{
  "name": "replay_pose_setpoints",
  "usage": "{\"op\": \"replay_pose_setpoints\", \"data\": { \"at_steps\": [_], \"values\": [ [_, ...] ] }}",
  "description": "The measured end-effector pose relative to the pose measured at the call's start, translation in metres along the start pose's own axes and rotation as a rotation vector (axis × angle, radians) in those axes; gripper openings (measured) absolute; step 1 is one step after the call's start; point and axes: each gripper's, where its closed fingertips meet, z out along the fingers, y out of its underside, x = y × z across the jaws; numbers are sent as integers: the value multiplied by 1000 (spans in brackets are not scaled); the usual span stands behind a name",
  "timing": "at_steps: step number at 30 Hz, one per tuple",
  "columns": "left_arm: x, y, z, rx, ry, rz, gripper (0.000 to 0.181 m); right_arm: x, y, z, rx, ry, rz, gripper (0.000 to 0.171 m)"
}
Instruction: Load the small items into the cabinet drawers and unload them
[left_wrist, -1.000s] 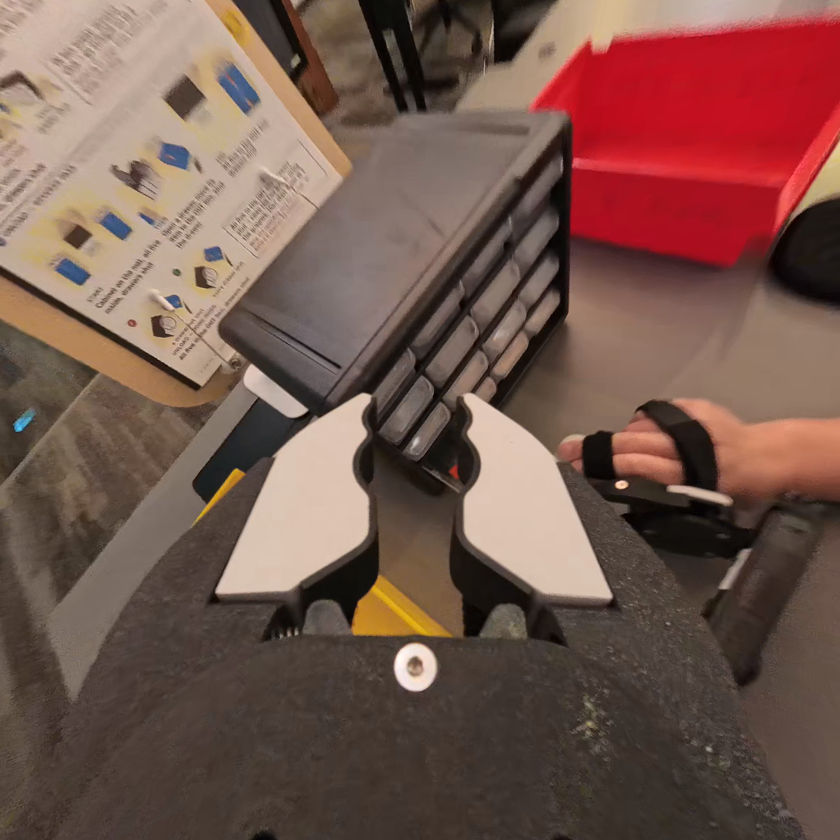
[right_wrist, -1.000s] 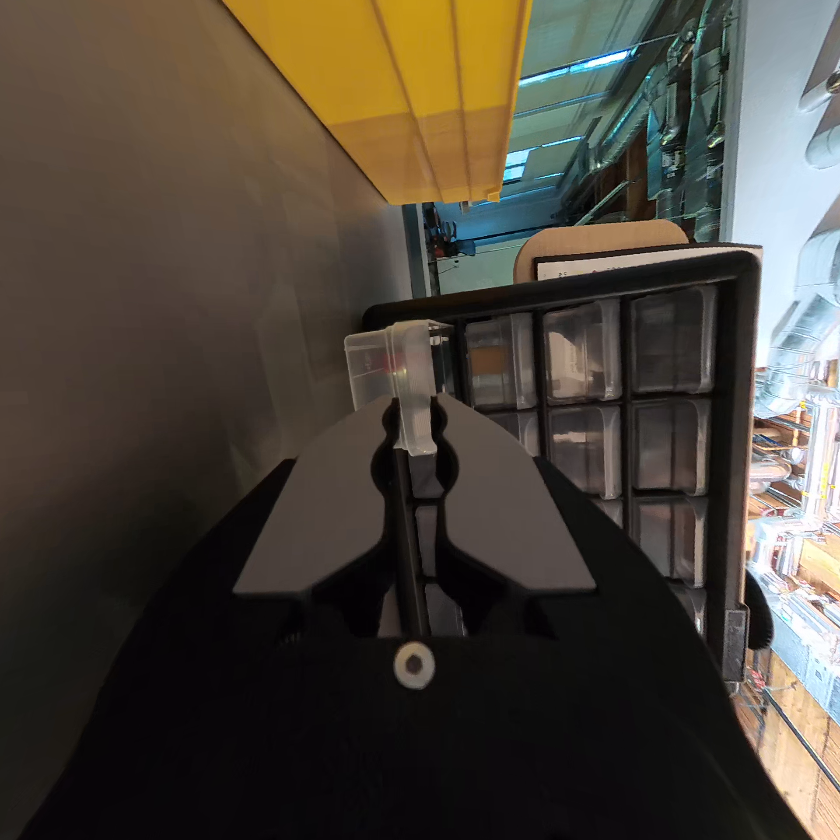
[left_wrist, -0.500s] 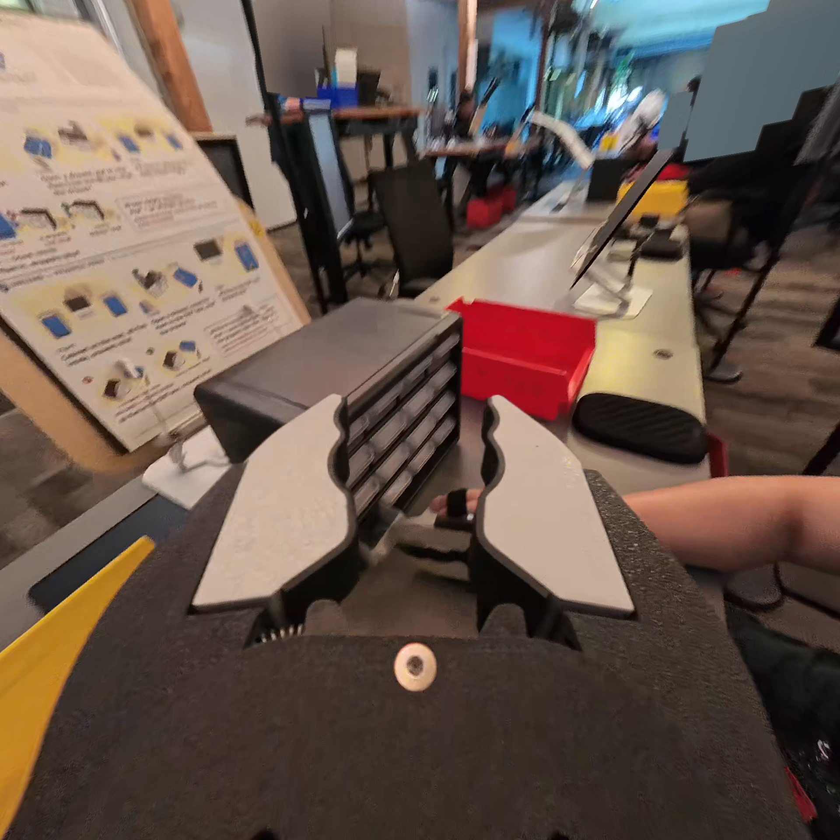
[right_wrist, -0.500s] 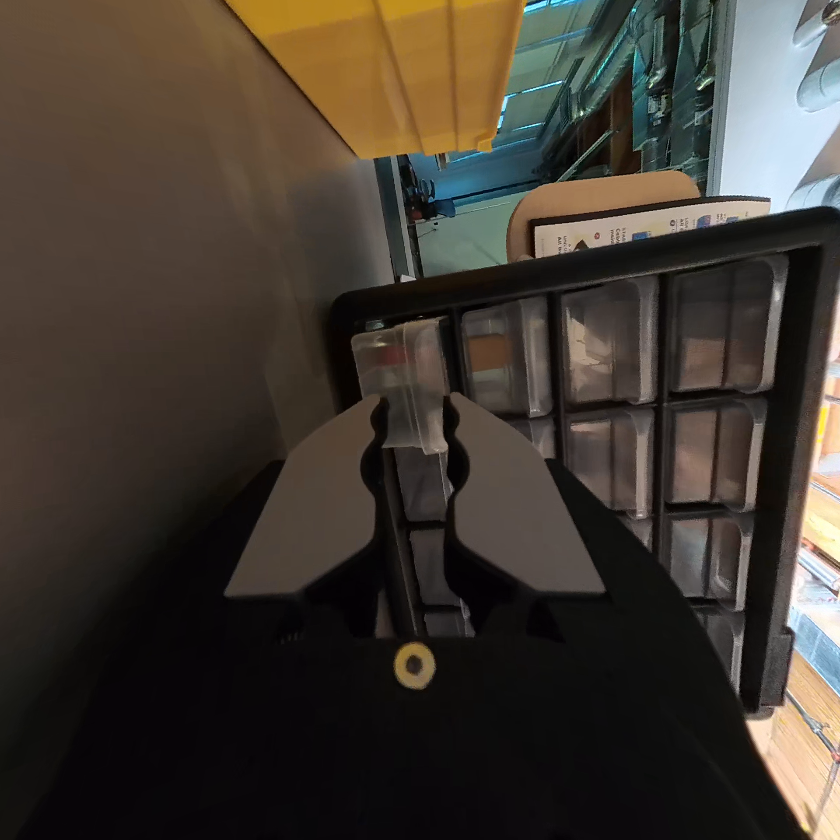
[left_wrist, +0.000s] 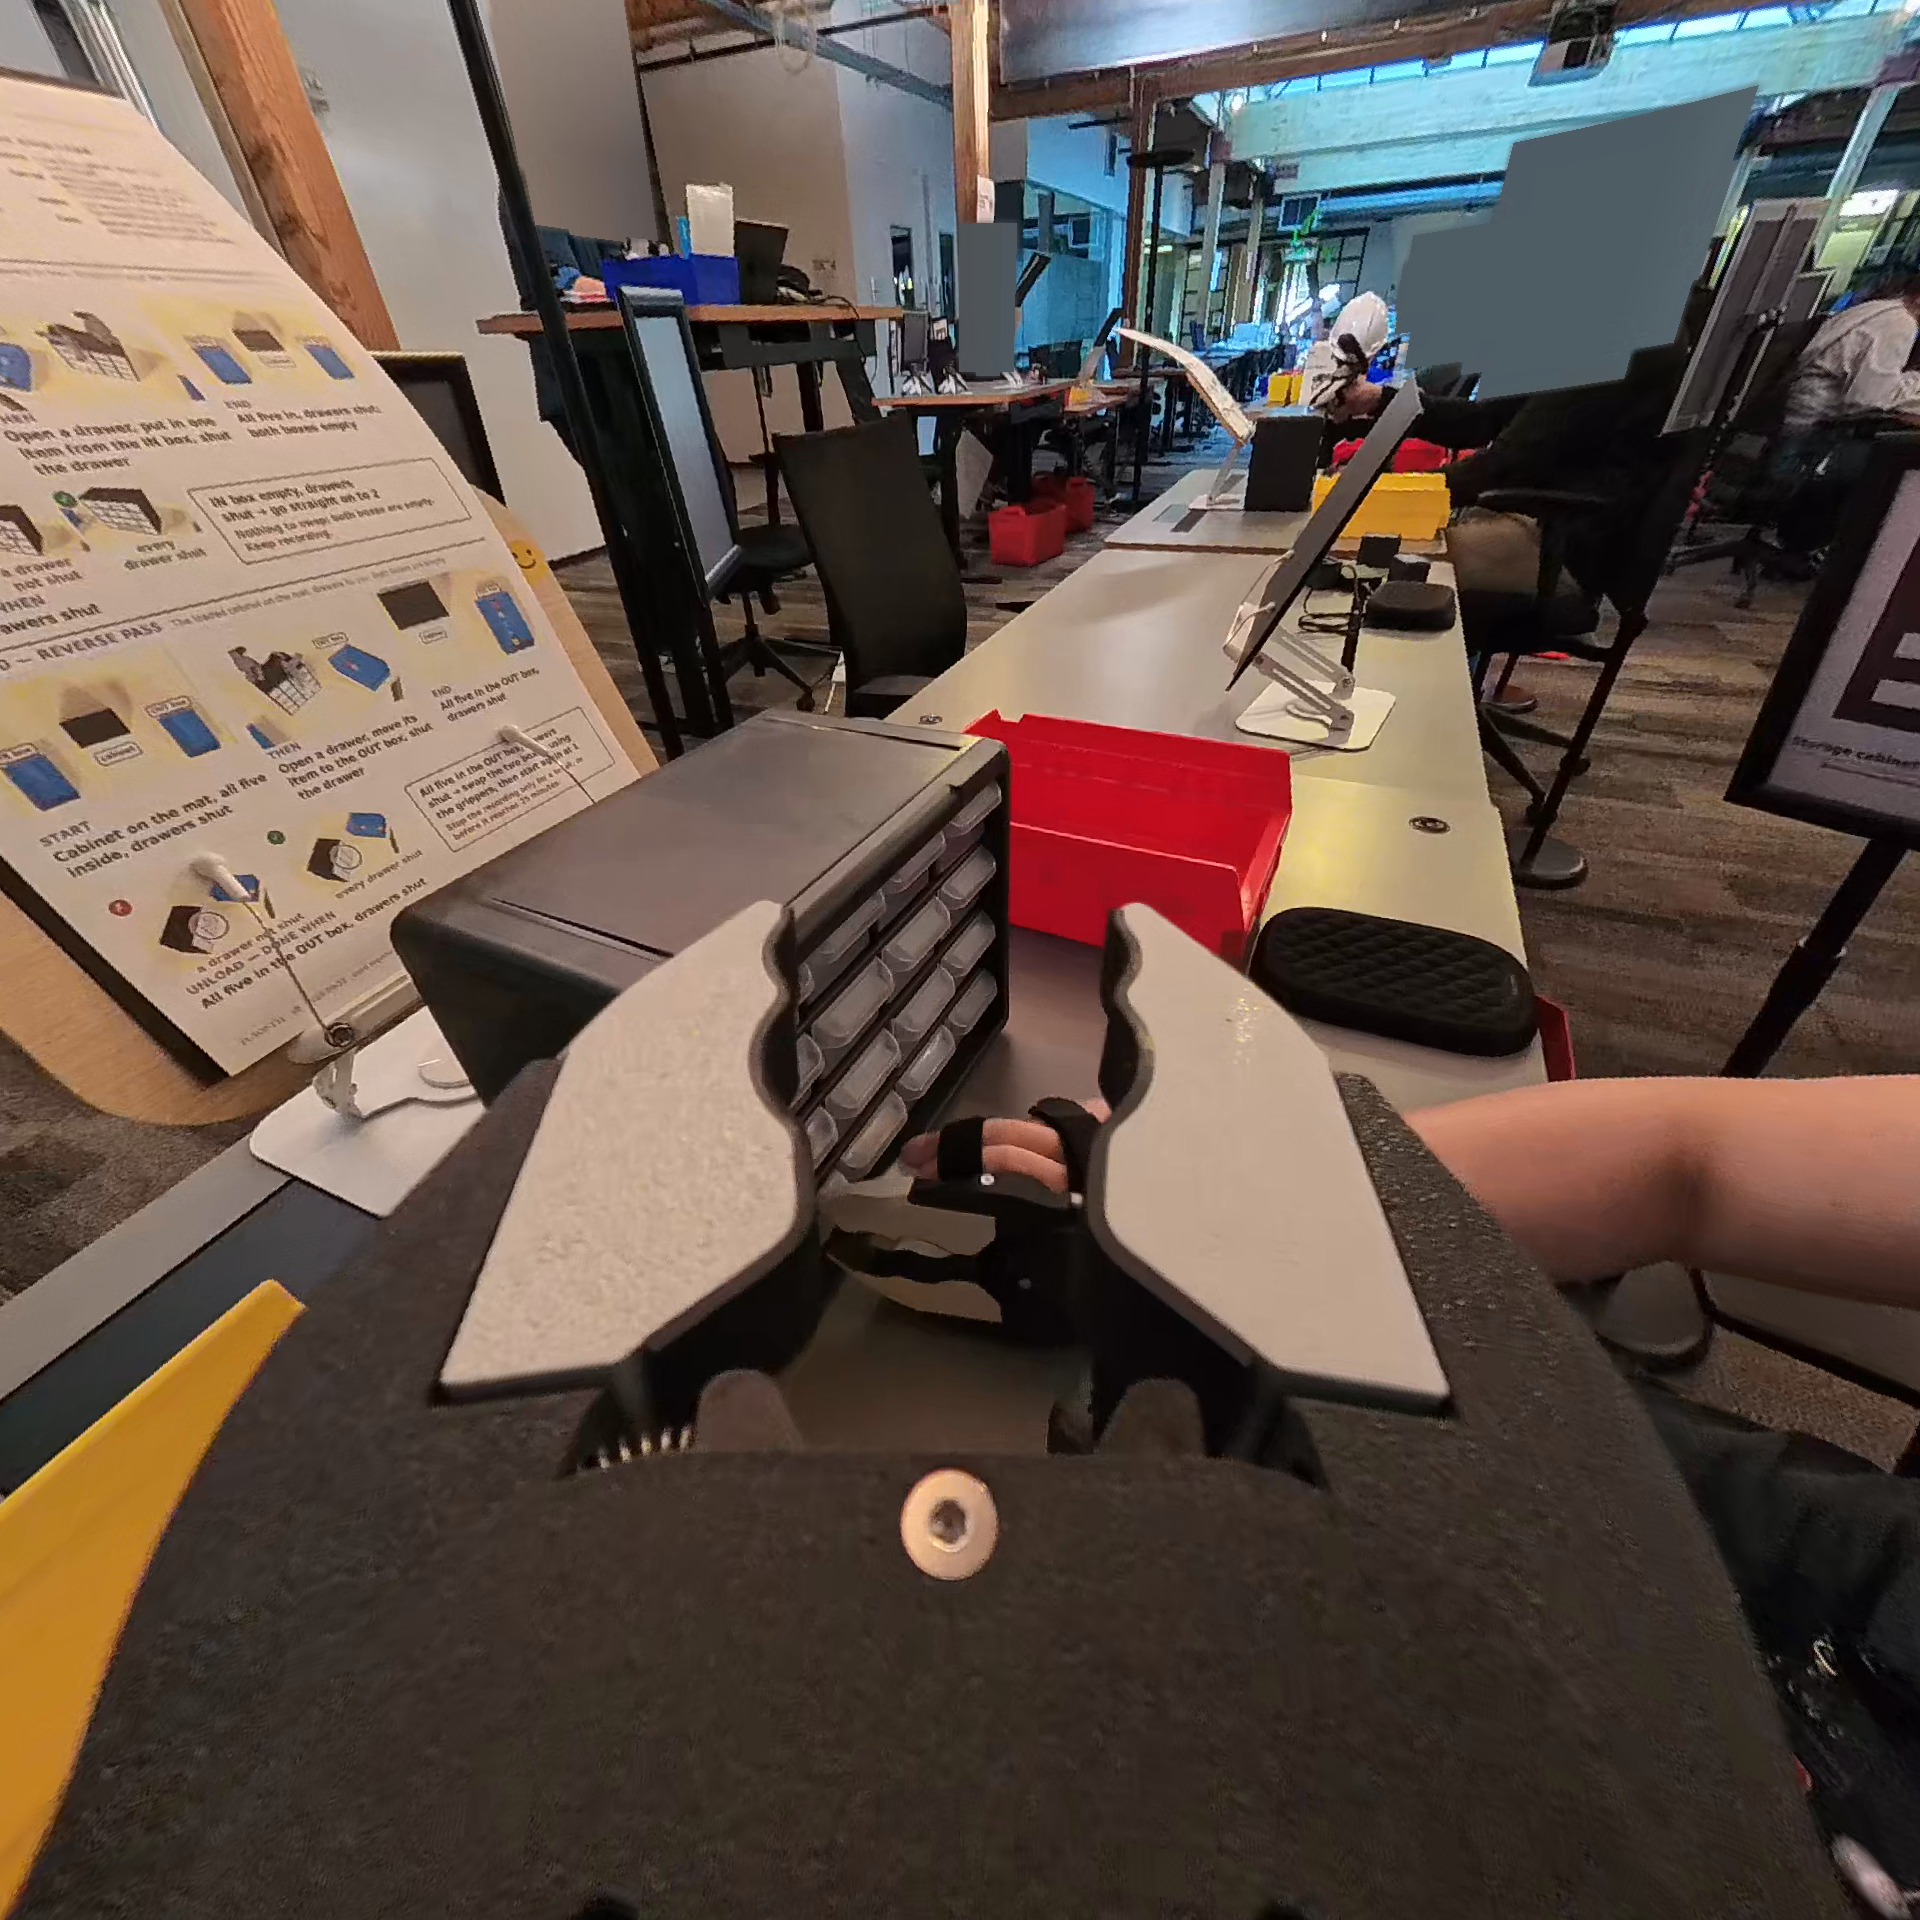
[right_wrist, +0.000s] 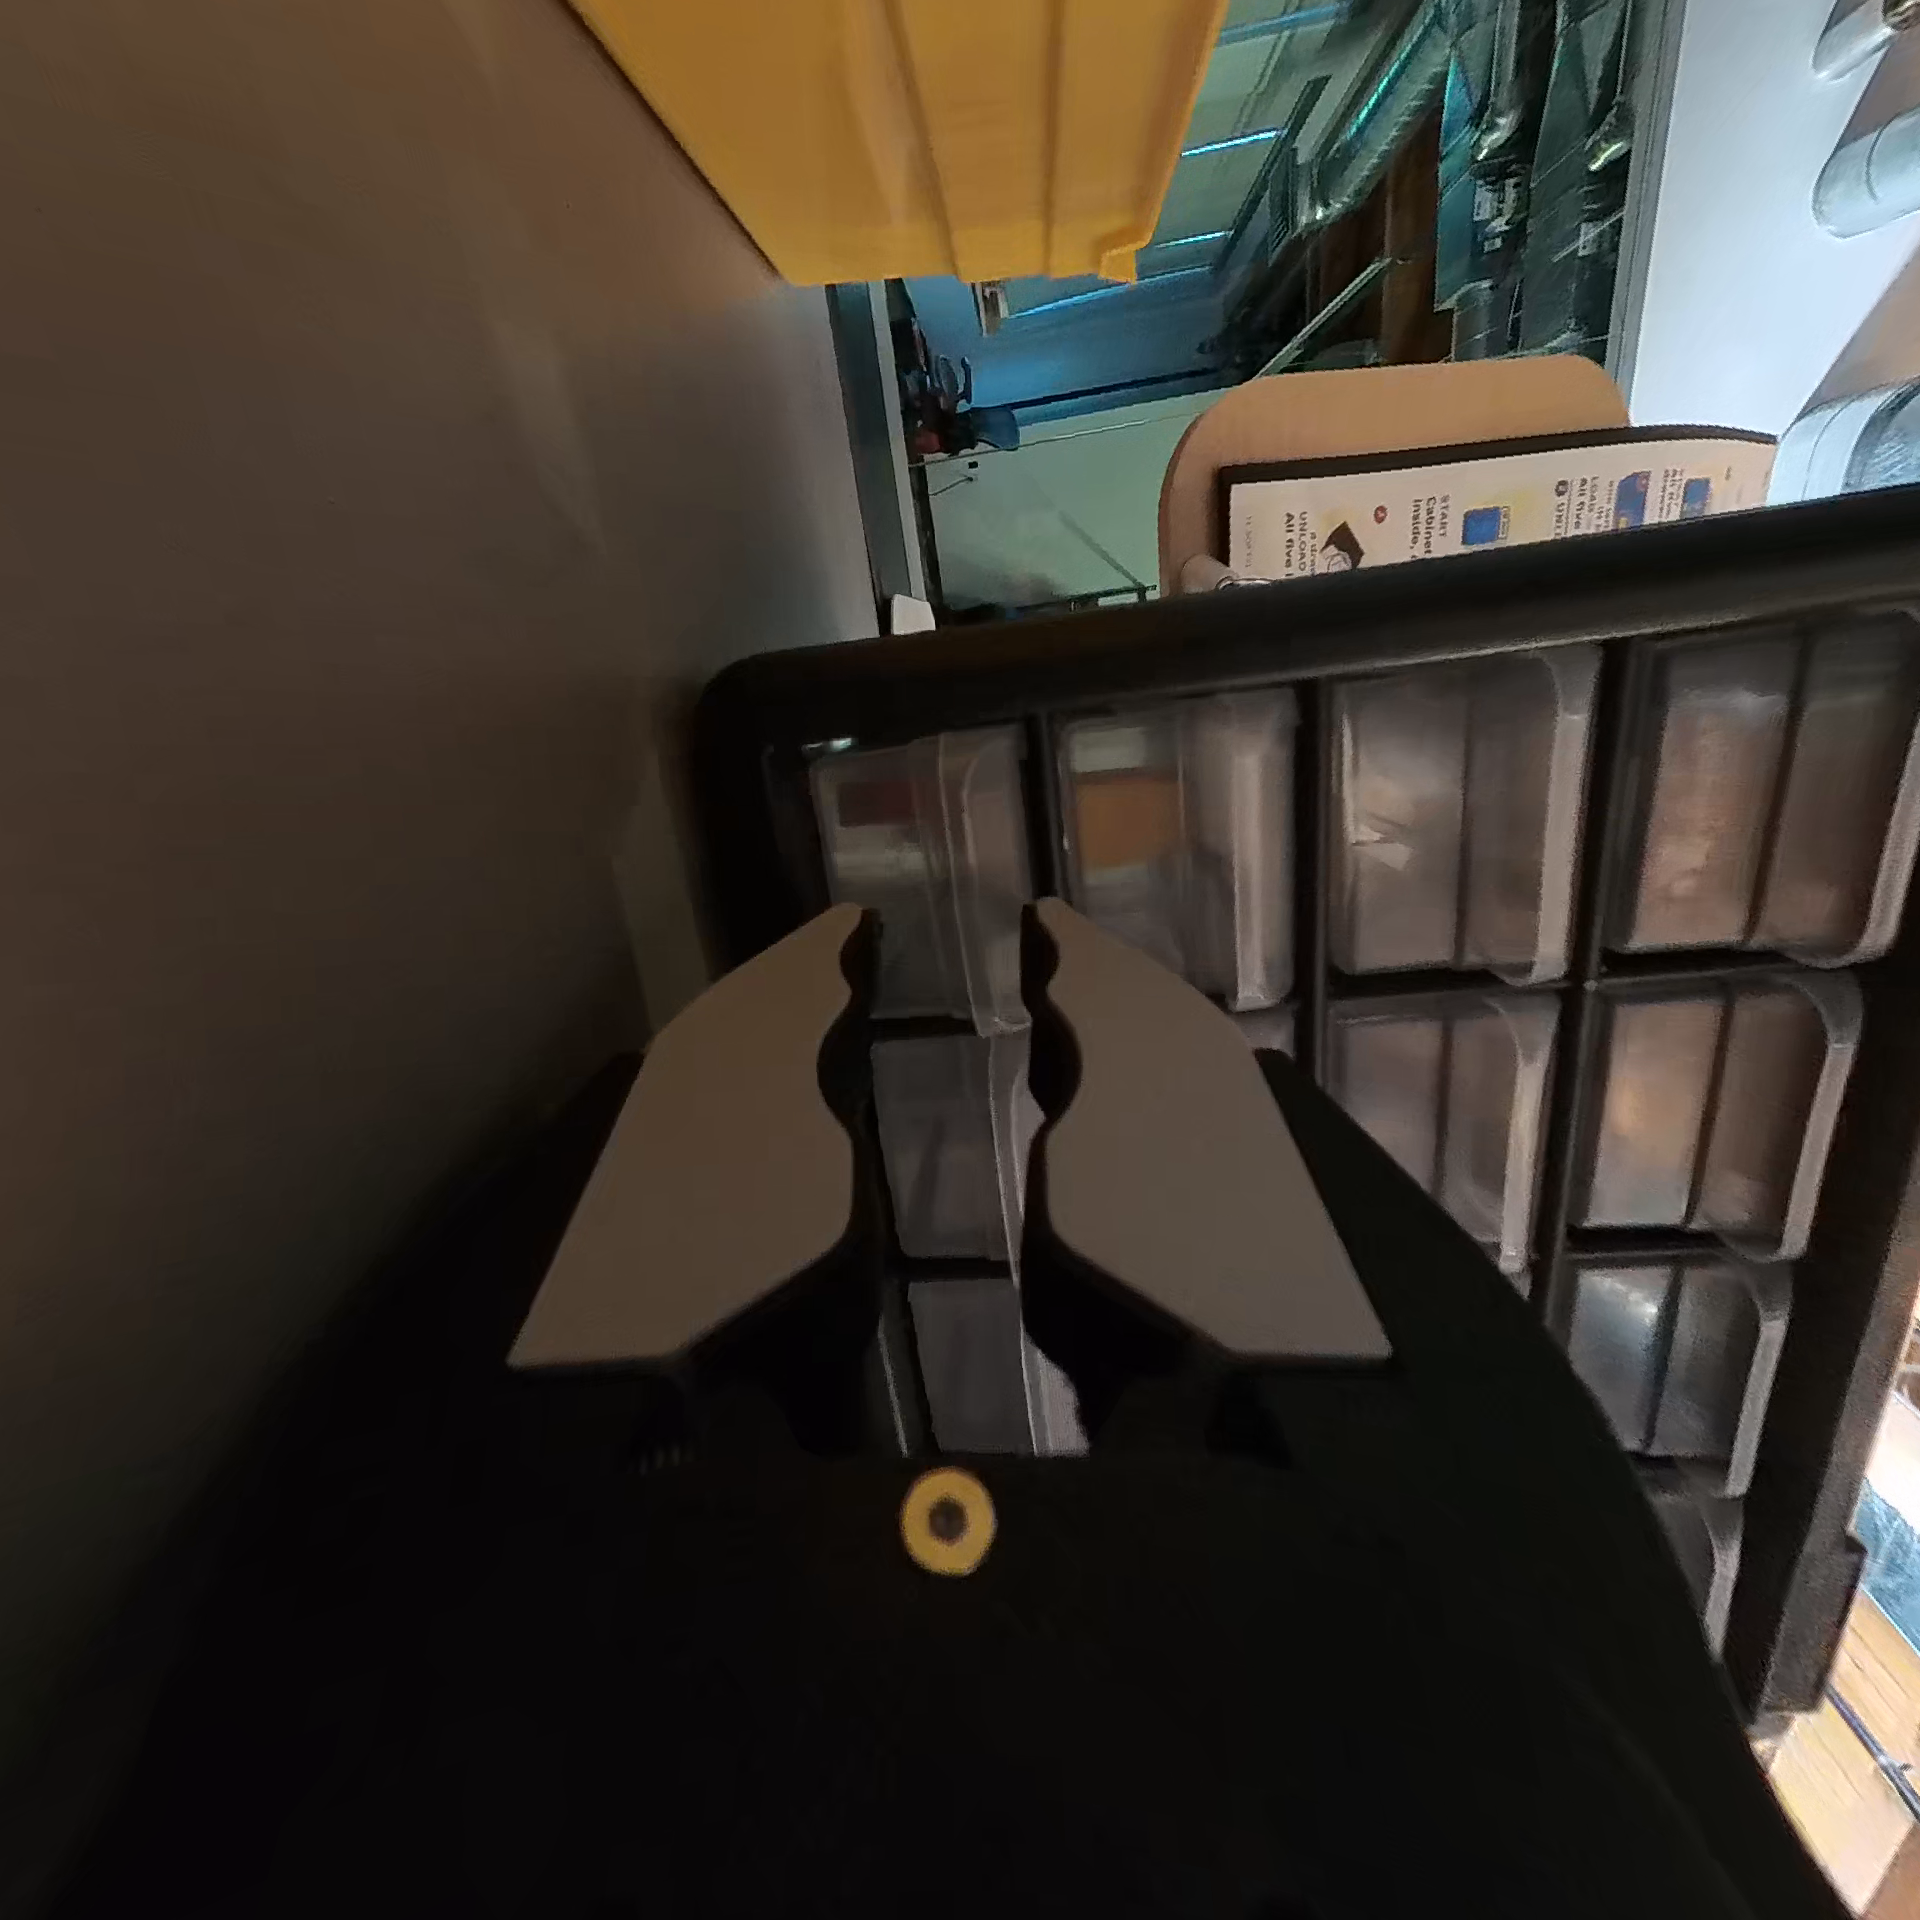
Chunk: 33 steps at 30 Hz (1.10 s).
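At the far left of the left wrist view an instruction board (left_wrist: 260, 582) leans on its stand, and just right of it, mid-frame, the black cabinet (left_wrist: 717, 852) sits on the grey table (left_wrist: 1382, 873), its clear drawers all flush. The left gripper (left_wrist: 945, 997) hangs above with jaws wide and nothing between them. In the right wrist view the right gripper (right_wrist: 945, 935) has its fingers narrowly parted about the tab of the corner drawer (right_wrist: 914, 852), seemingly let go; a red item shows dimly inside. That drawer looks light, thin and slippery plastic, best taken by the protruding front tab. Further right stand a red bin (left_wrist: 1143, 821), a black pad (left_wrist: 1392, 977) and a busy open workshop beyond.
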Motion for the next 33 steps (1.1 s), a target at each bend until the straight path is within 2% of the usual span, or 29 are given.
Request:
{"op": "replay_pose_setpoints", "data": {
  "at_steps": [7,17,24,33],
  "values": [
    [-3,10,8,-46,-5,-1,56,1,-1,0,16,-9,24,27],
    [1,17,9,-93,-11,26,57,23,-32,-30,205,92,19,27],
    [-3,19,10,-104,-23,22,57,57,-16,-24,161,225,101,27],
    [-6,33,19,-170,-43,47,57,52,-10,-19,146,188,99,27]
  ]
}}
